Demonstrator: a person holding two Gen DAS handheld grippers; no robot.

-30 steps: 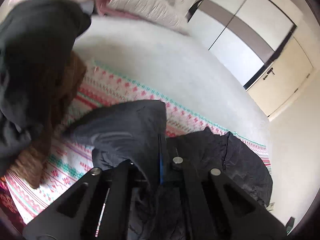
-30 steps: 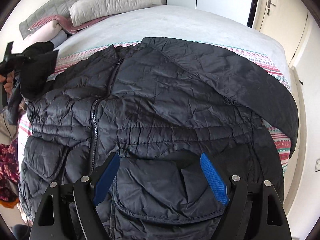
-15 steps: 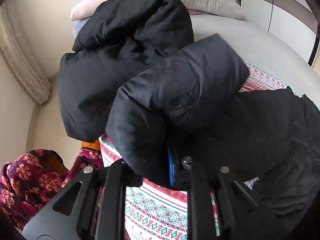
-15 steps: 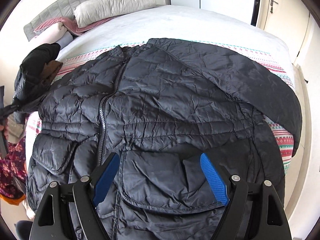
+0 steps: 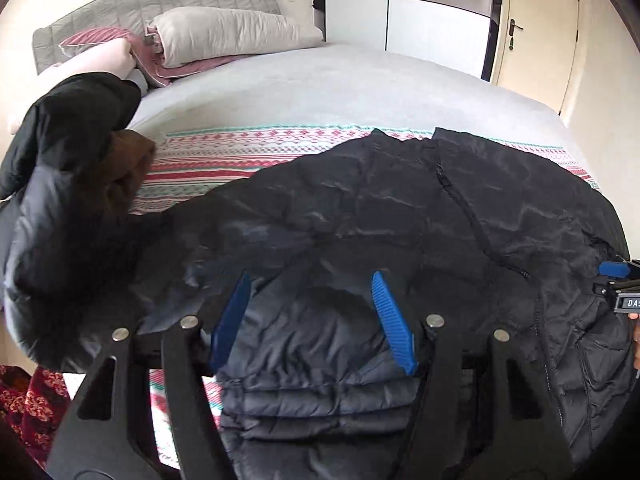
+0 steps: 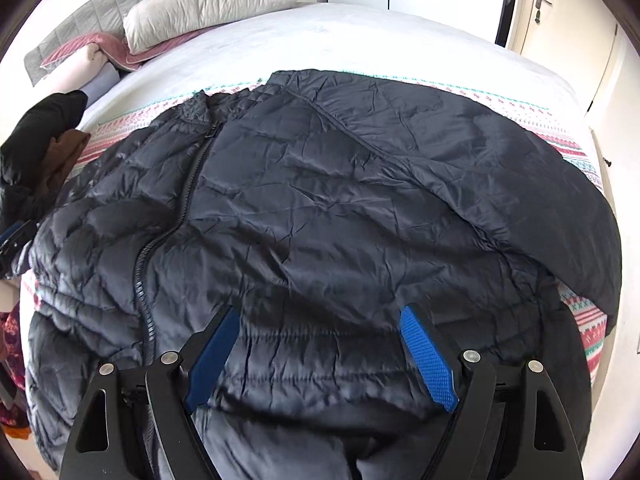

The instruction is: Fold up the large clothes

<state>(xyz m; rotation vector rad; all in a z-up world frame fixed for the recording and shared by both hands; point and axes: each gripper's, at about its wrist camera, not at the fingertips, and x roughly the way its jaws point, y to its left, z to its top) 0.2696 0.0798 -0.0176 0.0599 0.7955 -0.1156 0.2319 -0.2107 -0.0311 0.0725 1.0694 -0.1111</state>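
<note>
Since the dark quilted jacket [image 6: 320, 208] lies front-up and zipped on the patterned blanket [image 5: 240, 152] across the bed [image 6: 360, 36], its body is flat enough to fold. From the right wrist view, its collar sits at about eleven o'clock and one sleeve drapes toward four o'clock, past the bed's edge. Left hand-held gripper [image 5: 308, 316]: jaws opening, padding beneath them but unpinched. Right hand-held gripper [image 6: 320, 356]: jaws wide apart above the hem, gripping nothing. A heap of other clothes [image 5: 68, 184] crowds nine o'clock; bare bedding toward twelve o'clock leaves room.
</note>
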